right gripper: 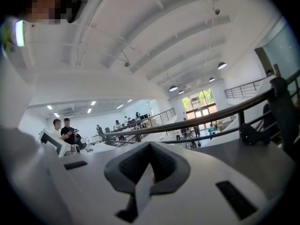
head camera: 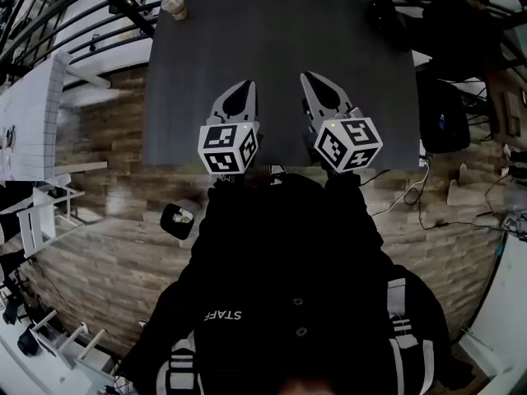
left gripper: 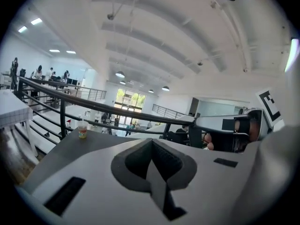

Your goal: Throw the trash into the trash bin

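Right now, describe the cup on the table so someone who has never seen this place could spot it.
Find the large dark grey table in front of the person. Follow it to its far left corner, beside the black railing. The cup stands upright there: small, pale plastic with an orange band low down, bright against the dark top.

Bright indoor light, fisheye warp, dark corners

text: "STAFF", seemingly upside down | on: person's black top | cup label: unreadable
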Demonstrator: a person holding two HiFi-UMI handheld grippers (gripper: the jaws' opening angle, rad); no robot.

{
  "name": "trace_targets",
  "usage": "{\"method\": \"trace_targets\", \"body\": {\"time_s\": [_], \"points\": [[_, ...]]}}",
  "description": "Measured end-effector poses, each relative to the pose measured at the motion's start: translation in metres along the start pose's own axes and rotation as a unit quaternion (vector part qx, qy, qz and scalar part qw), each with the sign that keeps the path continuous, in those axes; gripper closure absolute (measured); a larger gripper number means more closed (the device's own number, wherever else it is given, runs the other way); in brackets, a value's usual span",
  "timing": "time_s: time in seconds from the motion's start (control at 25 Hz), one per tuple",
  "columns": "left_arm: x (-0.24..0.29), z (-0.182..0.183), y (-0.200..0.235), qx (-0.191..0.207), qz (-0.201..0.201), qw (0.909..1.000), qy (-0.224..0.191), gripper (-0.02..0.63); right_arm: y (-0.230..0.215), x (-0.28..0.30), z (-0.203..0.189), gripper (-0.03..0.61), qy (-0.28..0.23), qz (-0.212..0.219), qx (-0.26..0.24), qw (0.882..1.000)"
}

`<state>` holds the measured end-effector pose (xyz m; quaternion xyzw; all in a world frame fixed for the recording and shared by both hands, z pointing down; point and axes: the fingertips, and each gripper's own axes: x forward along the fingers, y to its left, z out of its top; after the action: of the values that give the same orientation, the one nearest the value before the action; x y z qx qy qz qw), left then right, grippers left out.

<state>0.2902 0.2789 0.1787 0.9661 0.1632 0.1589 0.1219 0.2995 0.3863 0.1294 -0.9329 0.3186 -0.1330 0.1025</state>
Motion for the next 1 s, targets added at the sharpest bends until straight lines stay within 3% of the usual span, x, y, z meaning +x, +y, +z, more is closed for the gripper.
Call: {"method": "trace_targets", "body": {"time_s": [0.32, 1.0], "points": [[0.021, 0.04, -0.02, 0.028, -0.019, 0.999, -0.028, 0.614, -0.017, -0.003, 0.038, 0.563, -0.036, -0.03, -0.025, 0.999], [0.025, 0.05, -0.024, 0.039, -0.032, 0.998, -0.039, 0.614, -0.011, 0.006, 0.044, 0.563, -0.041, -0.034, -0.043, 0.998]]}}
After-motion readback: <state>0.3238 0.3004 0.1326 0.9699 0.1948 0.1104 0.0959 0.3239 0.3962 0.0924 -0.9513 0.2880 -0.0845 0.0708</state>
